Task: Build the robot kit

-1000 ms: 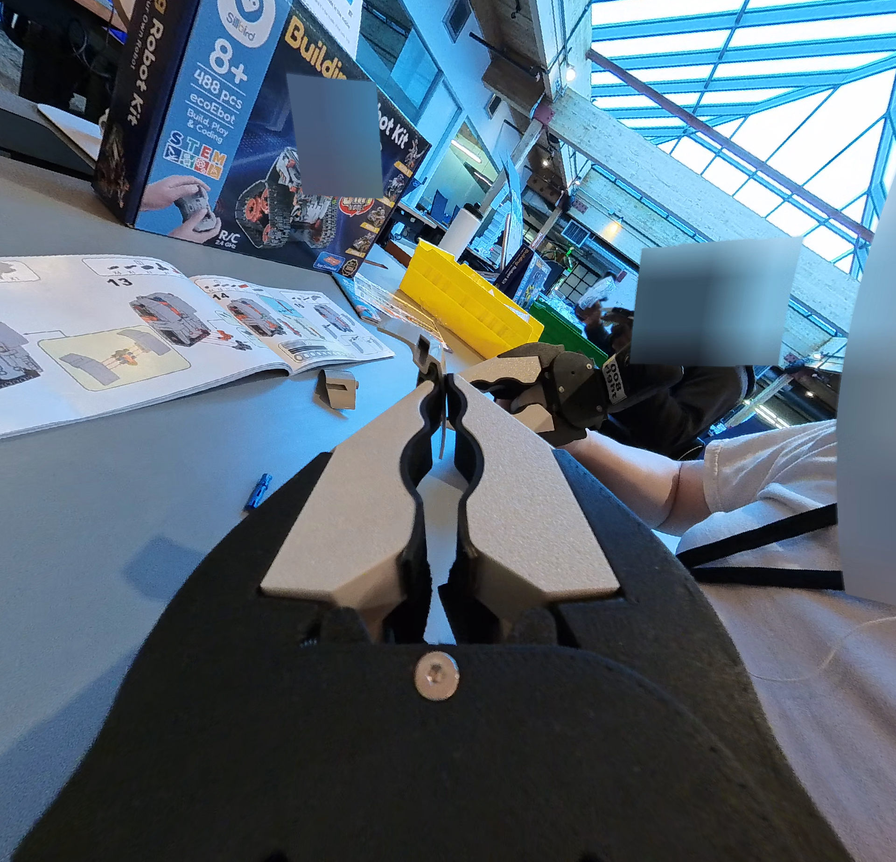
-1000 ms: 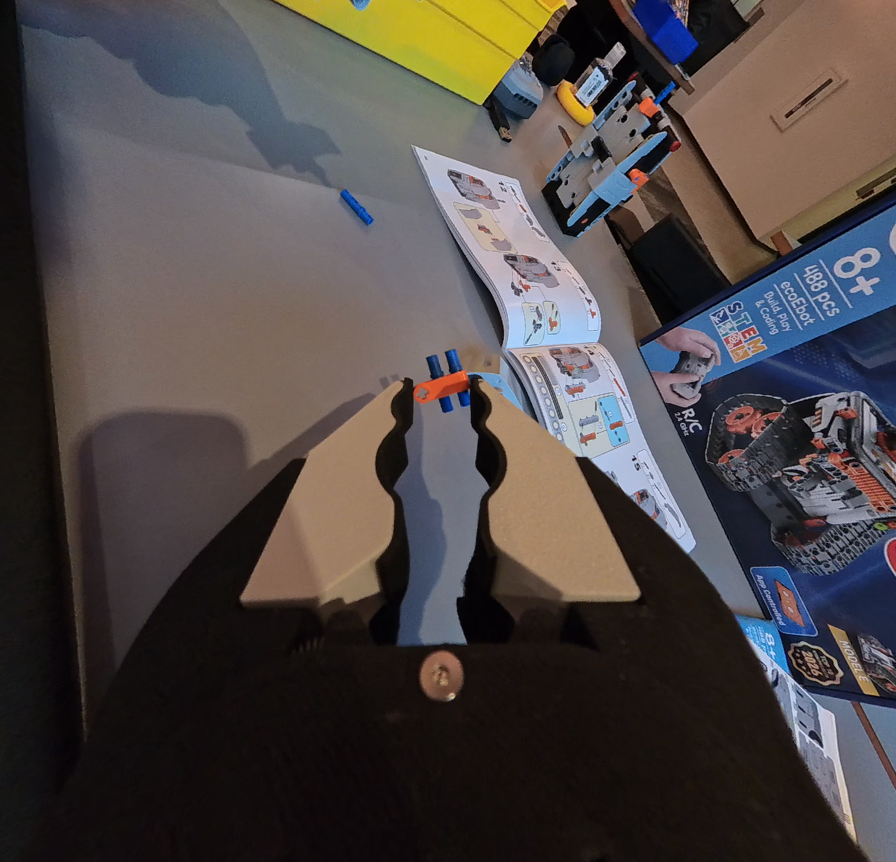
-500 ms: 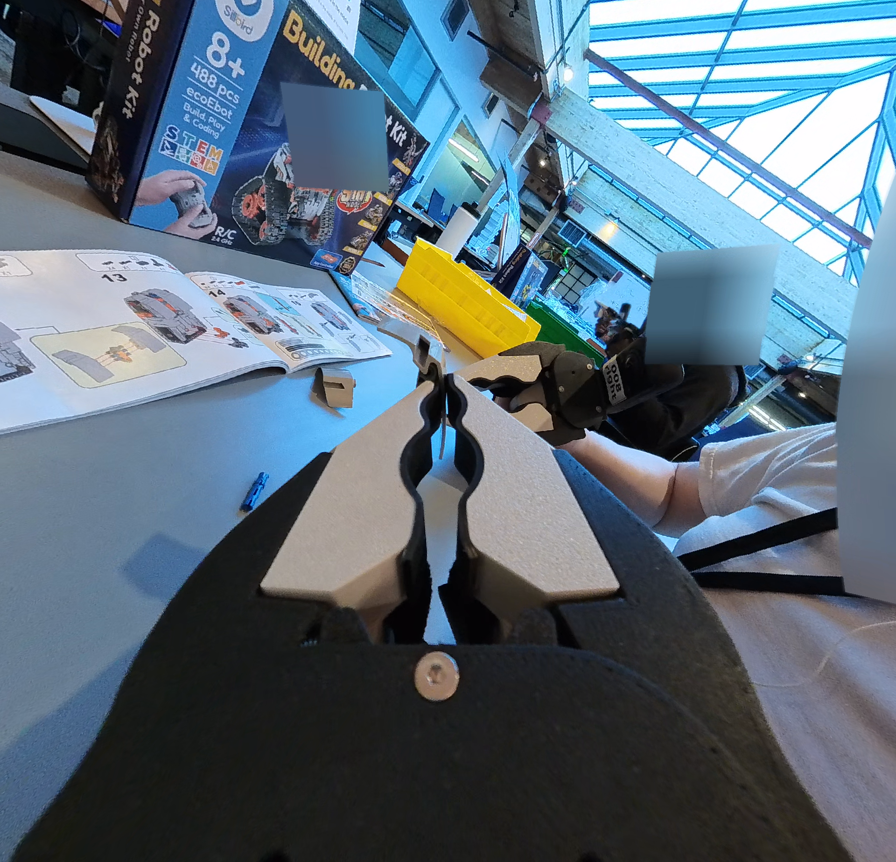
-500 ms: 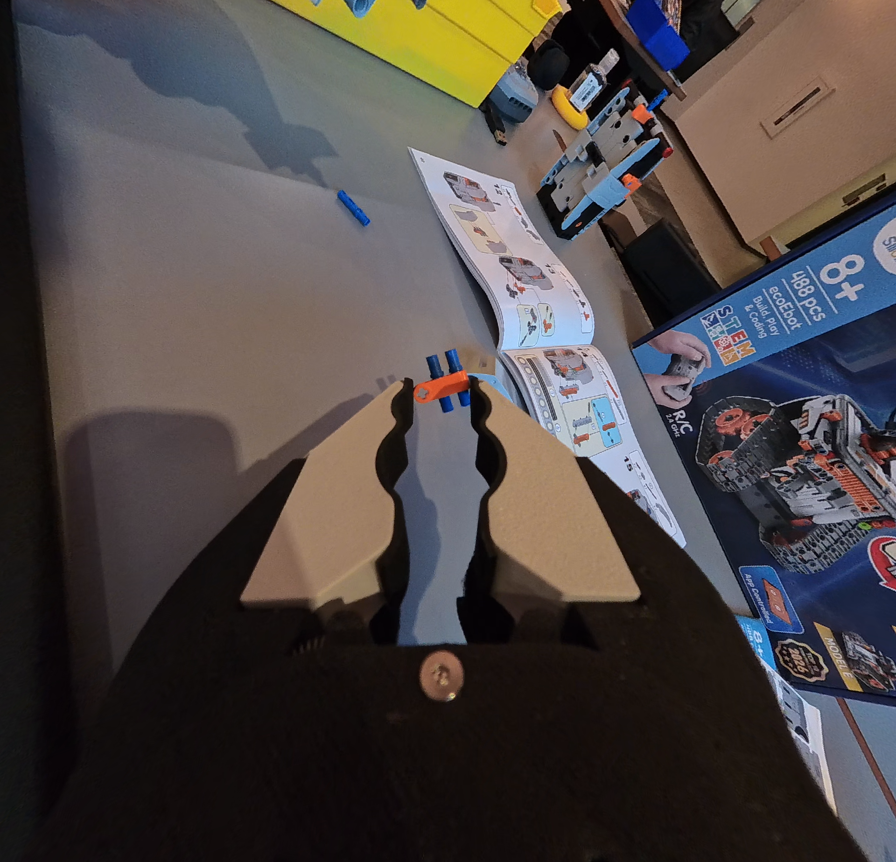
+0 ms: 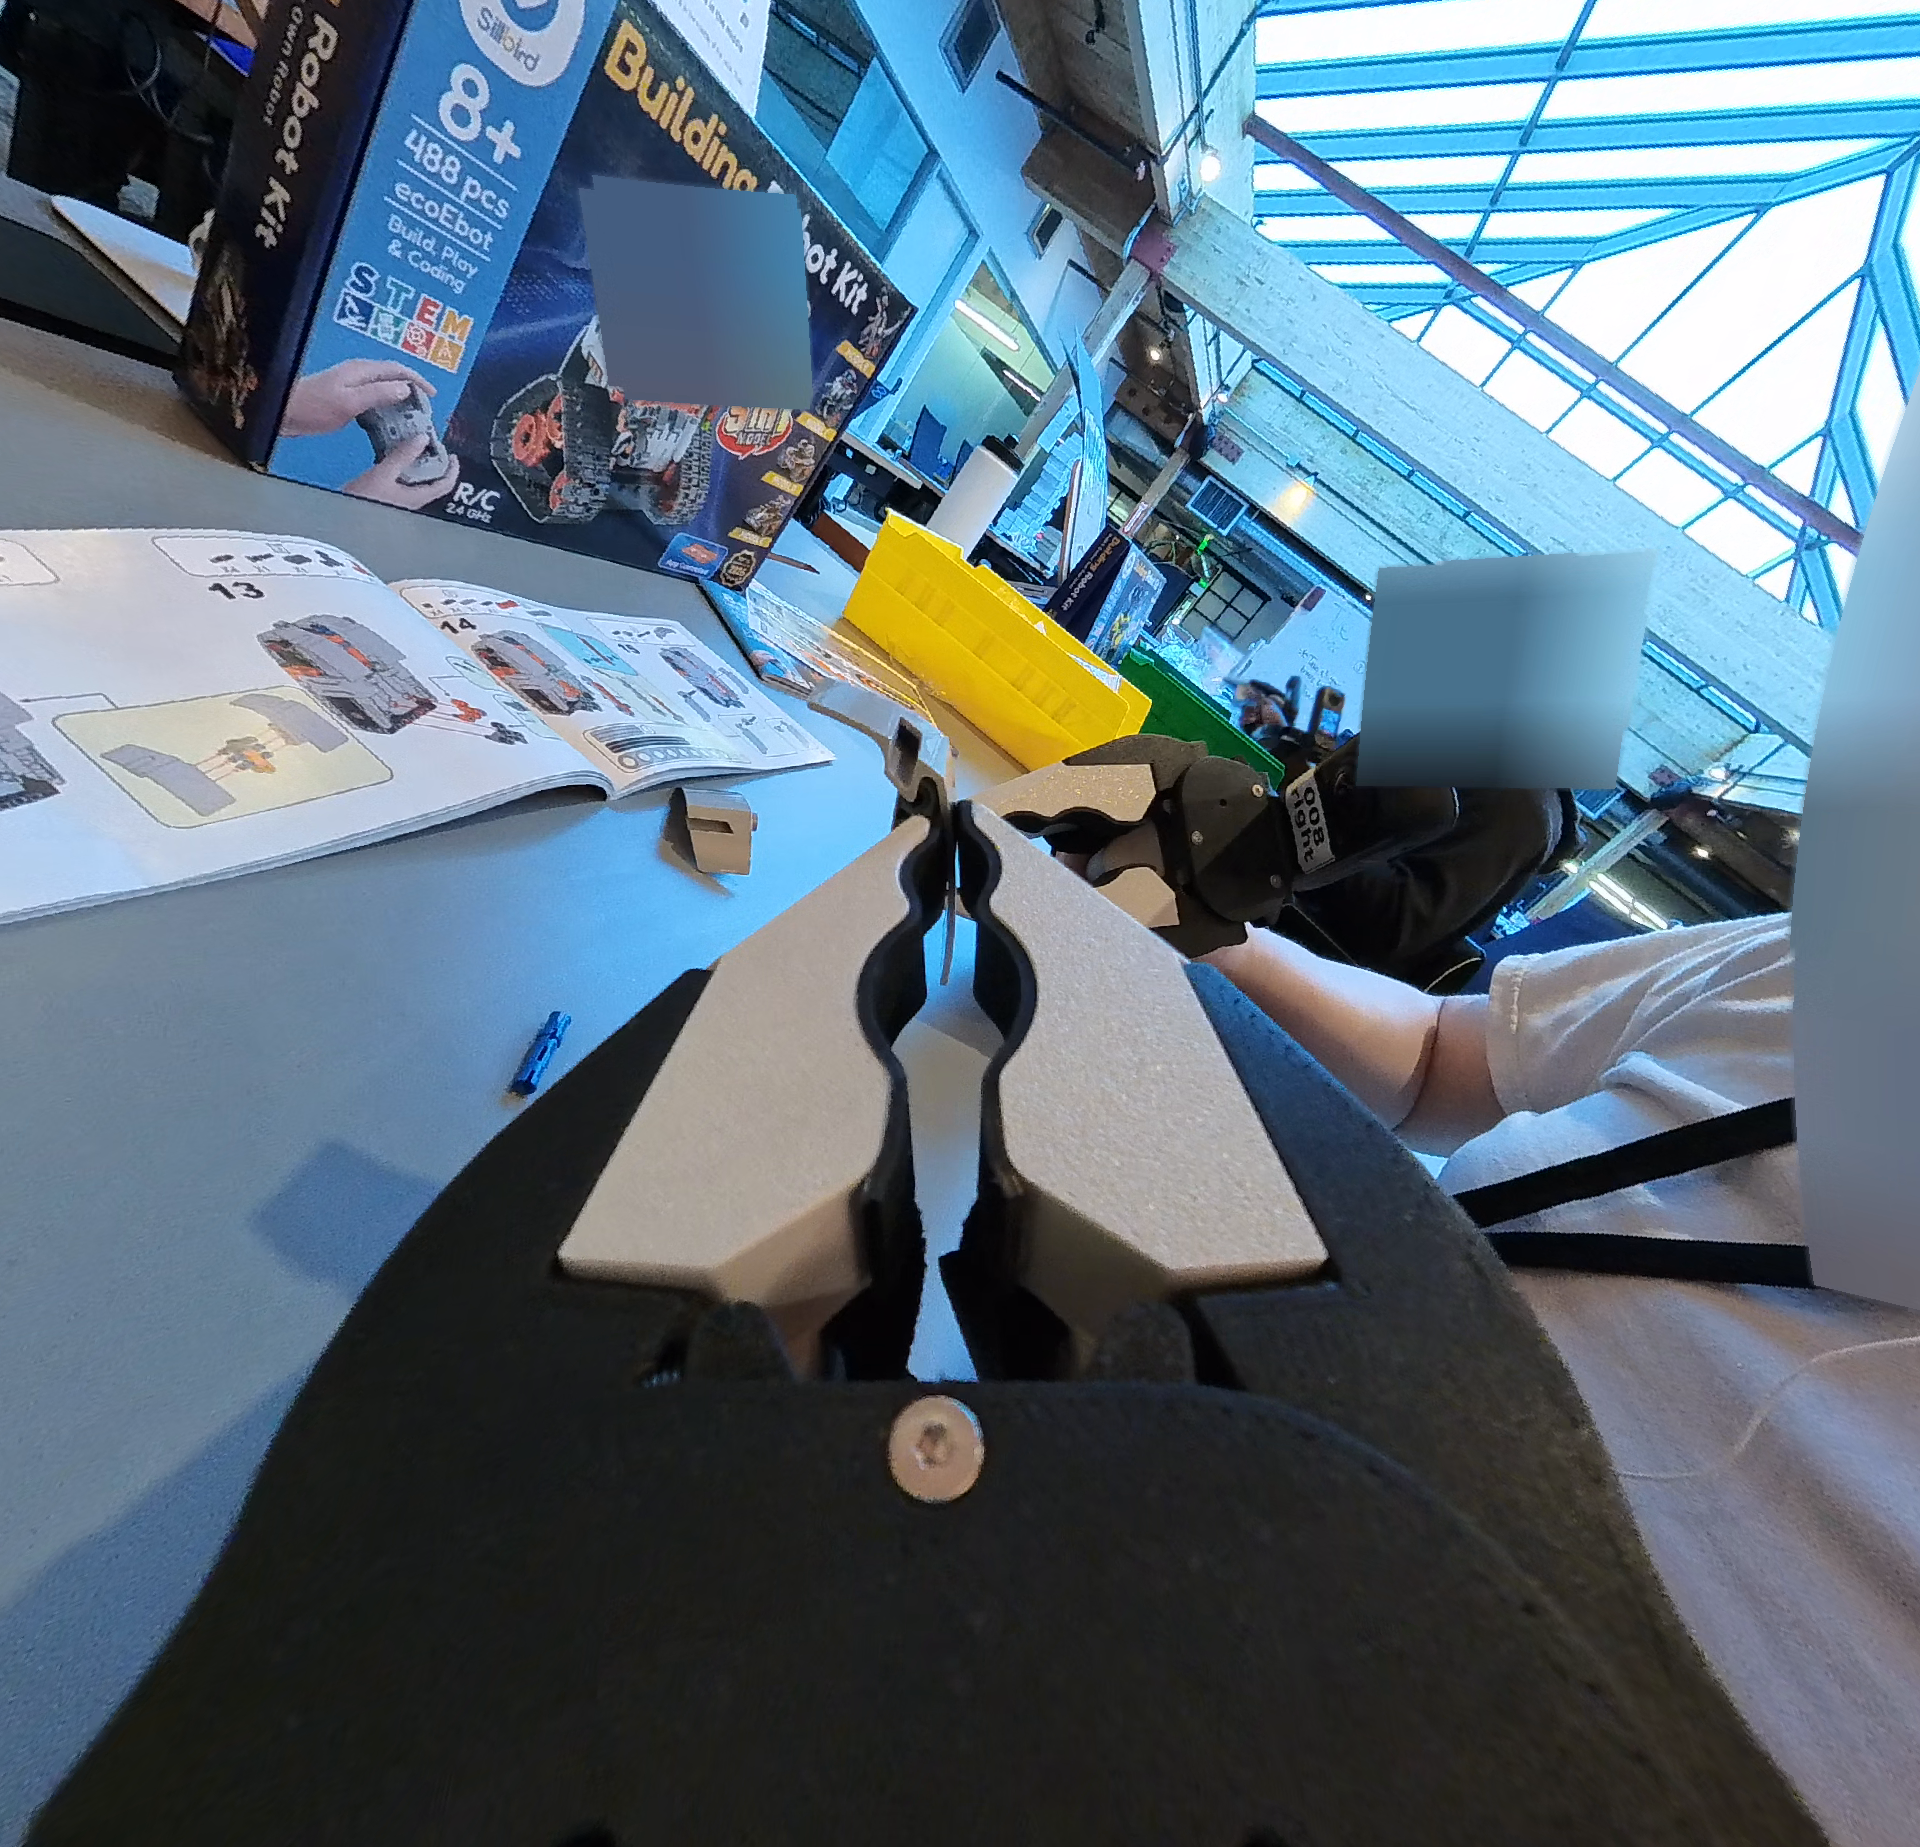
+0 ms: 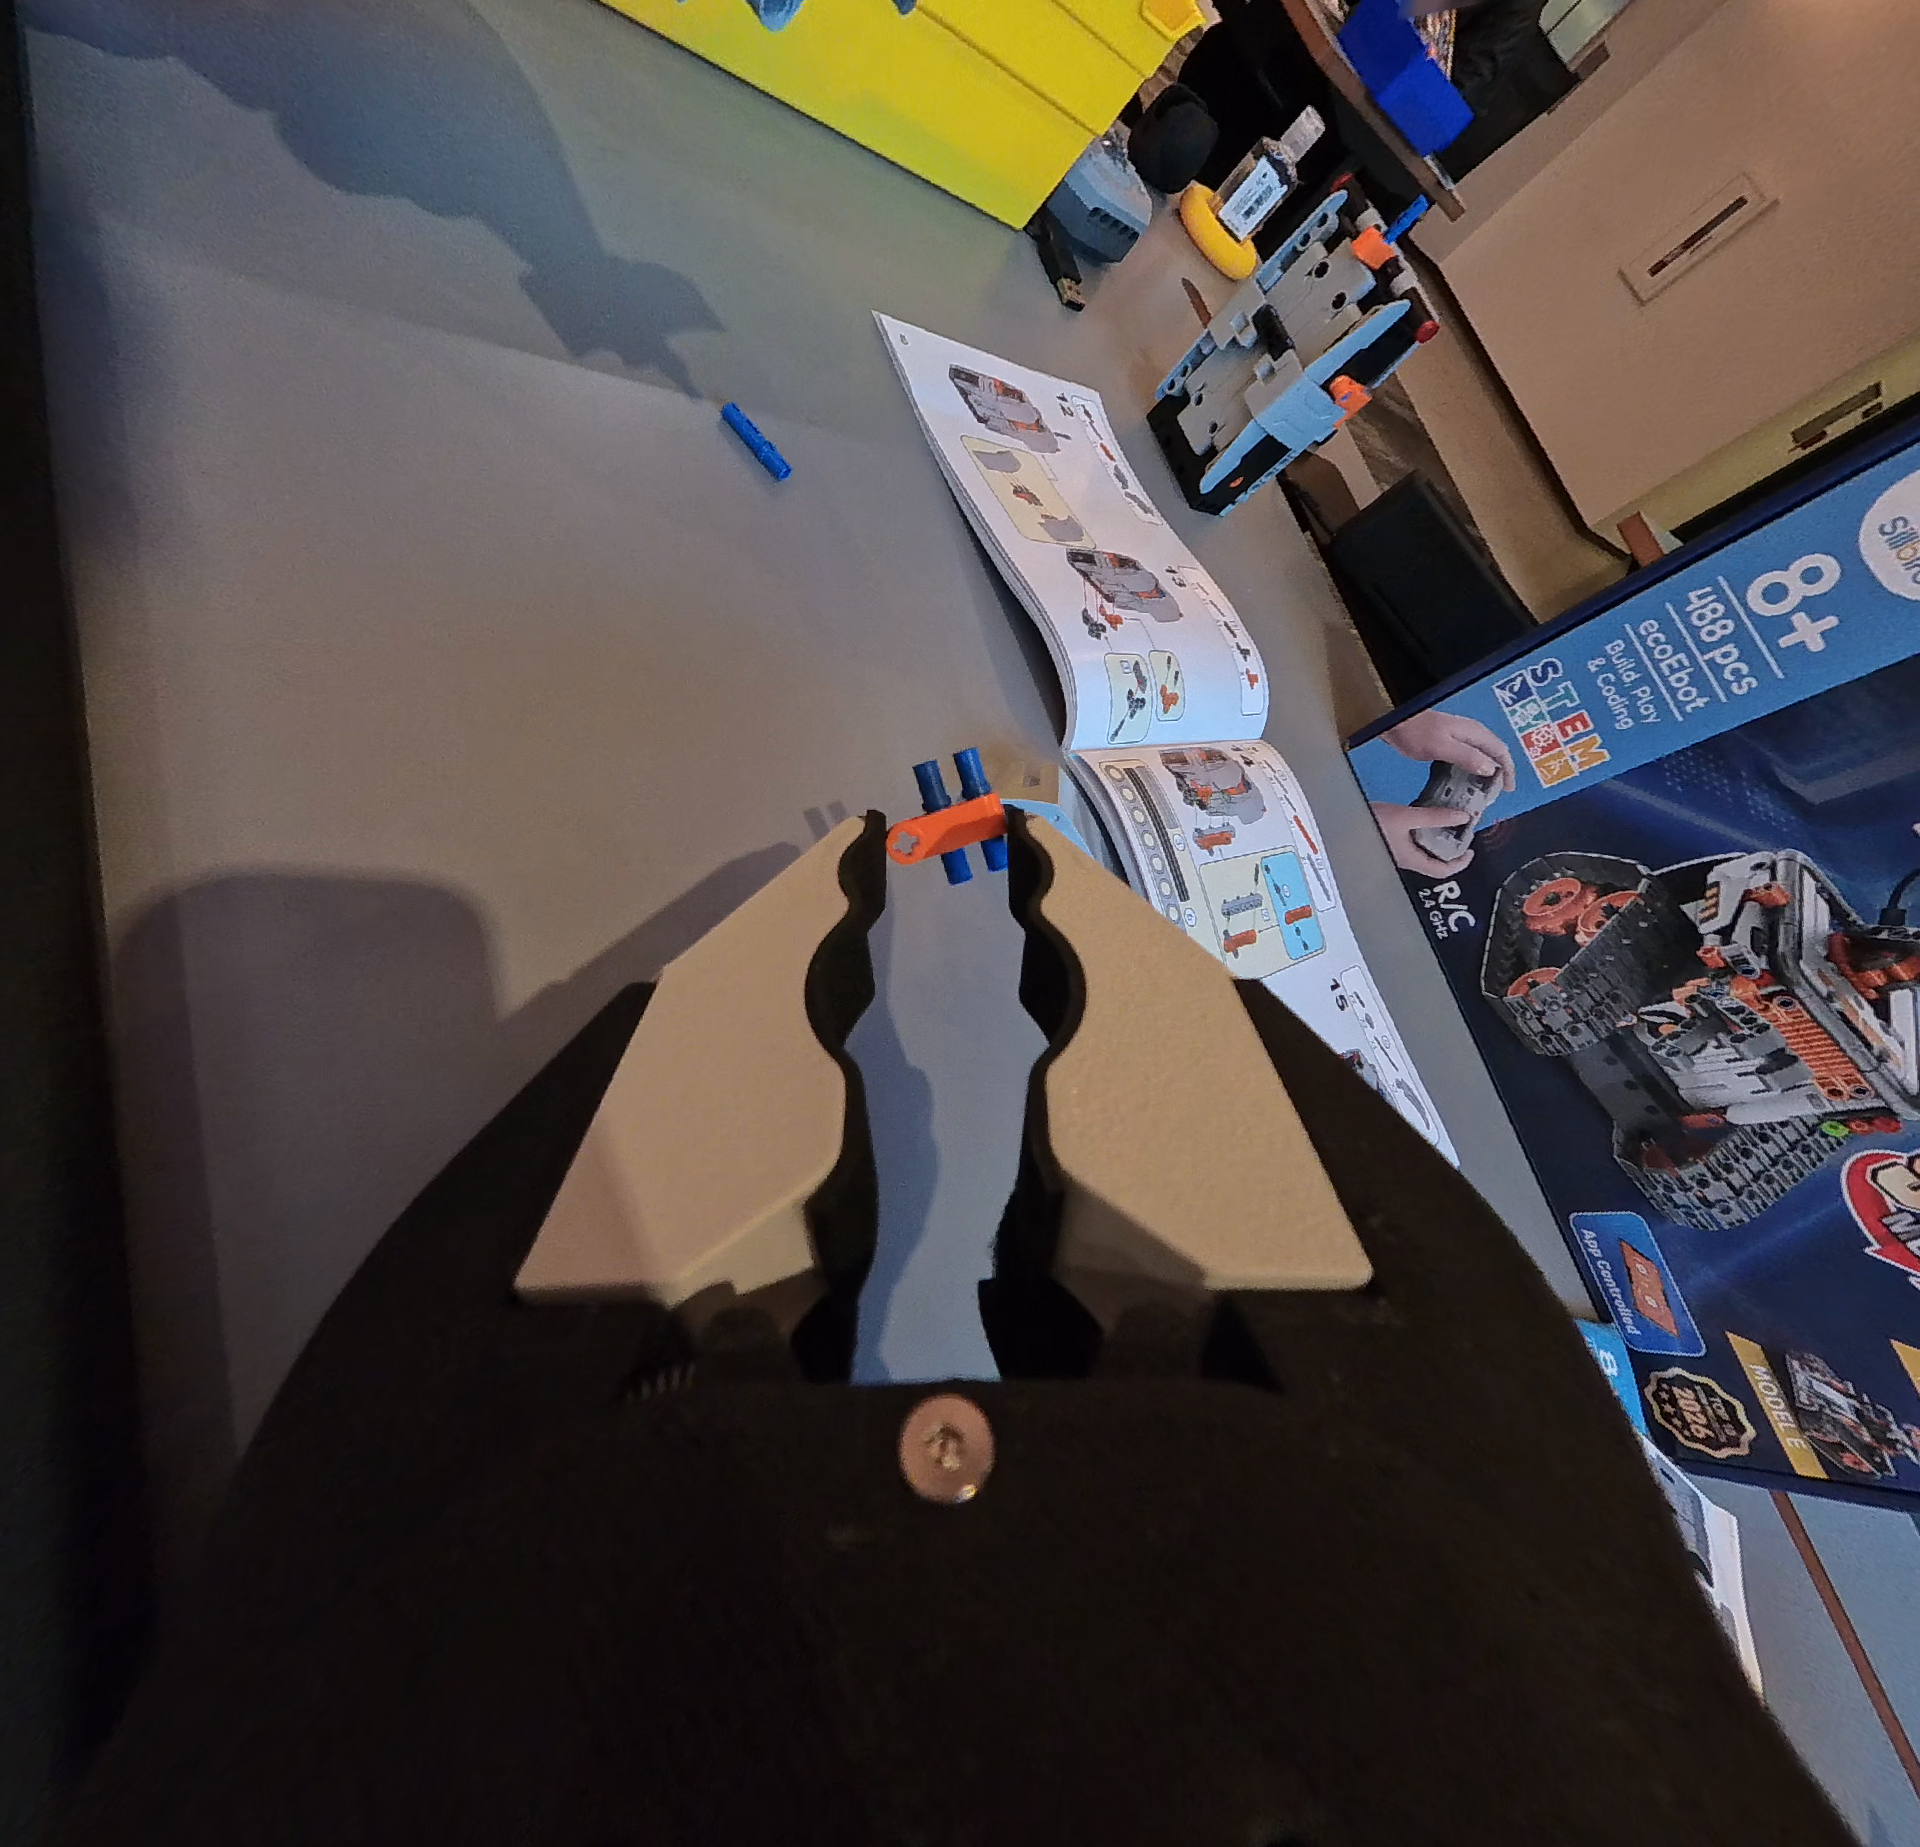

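Orange piece (image 6: 940,833) with two blue pins pinched crosswise; grey piece (image 5: 914,748) gripped upright

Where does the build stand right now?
Done: a partly assembled grey, black and orange brick model sits beyond the open instruction booklet. In hand: left gripper shut on a curved grey plastic piece; right gripper shut on a short orange beam carrying two blue pins. Loose: one blue pin and a small grey block on the grey table.

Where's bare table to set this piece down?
Bare grey table lies between the yellow bin, the lone blue pin and the open booklet. Beyond the booklet it is crowded: kit box, half-built model.
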